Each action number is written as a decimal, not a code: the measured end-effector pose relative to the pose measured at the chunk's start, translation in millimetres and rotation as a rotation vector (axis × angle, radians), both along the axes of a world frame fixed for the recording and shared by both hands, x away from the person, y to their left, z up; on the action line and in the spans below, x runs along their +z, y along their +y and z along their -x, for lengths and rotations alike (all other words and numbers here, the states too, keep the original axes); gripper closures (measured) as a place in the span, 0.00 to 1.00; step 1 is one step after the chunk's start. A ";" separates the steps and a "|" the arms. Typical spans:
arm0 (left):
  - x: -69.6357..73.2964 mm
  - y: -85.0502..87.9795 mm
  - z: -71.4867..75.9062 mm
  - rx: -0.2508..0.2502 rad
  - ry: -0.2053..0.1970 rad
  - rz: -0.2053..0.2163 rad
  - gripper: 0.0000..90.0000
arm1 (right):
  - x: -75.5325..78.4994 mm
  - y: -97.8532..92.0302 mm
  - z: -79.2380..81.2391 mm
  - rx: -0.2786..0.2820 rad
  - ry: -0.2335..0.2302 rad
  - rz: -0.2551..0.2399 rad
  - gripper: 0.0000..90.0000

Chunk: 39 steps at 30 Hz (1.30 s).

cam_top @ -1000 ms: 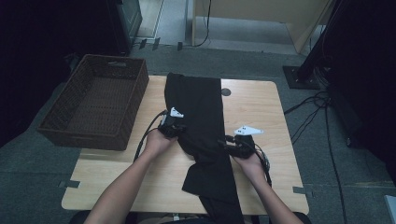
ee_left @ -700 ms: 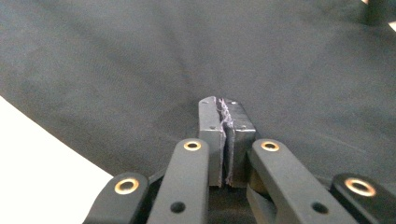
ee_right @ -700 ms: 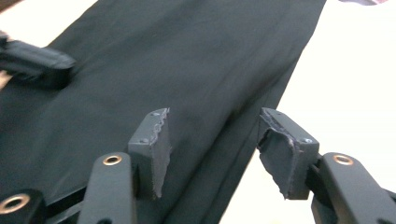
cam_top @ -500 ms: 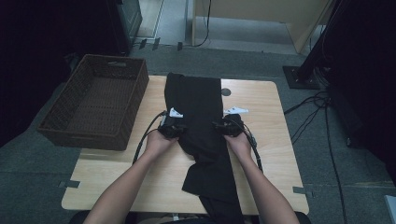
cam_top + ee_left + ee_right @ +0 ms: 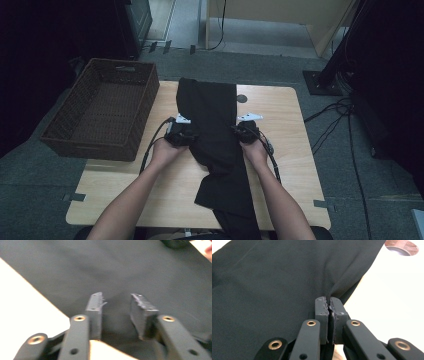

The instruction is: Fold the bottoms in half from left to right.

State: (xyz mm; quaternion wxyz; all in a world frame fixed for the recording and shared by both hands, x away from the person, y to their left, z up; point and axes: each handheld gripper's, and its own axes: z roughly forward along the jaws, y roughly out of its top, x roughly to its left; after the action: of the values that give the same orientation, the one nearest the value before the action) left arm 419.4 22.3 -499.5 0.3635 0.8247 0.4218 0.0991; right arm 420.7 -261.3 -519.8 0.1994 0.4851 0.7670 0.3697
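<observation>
Nearest, at the table's front edge, hanging over toward the person: the lower end of the black garment, running lengthwise up the middle of the tabletop. Midway along, resting at the cloth's left edge: left gripper, jaws having just been opening, now standing apart with a fold of fabric lying loose between the pads, not being pressed. Opposite, pinching the right edge: right gripper, jaws having just been closing, now clamped tight on a raised ridge of cloth. Farther left, overlapping the table's corner: brown wicker basket. Beyond, near the far edge beside the garment: small dark round spot.
</observation>
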 end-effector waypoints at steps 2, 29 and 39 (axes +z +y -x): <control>0.5 11.4 -6.6 0.059 0.005 0.012 0.60 | -0.4 -1.3 -0.3 -0.001 0.004 -0.014 0.96; 1.7 8.8 -9.7 -0.005 0.086 0.114 1.00 | 12.0 -9.4 24.3 0.055 0.068 -0.057 0.98; 2.0 24.9 74.9 -0.088 0.135 0.120 1.00 | 12.5 -6.3 104.6 0.152 0.142 -0.080 0.97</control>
State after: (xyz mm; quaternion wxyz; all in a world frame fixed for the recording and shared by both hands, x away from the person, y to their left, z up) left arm 344.4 47.2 -497.6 0.3873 0.8238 0.4140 0.0019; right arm 316.2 -267.6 -507.3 0.0964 0.4581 0.7983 0.3790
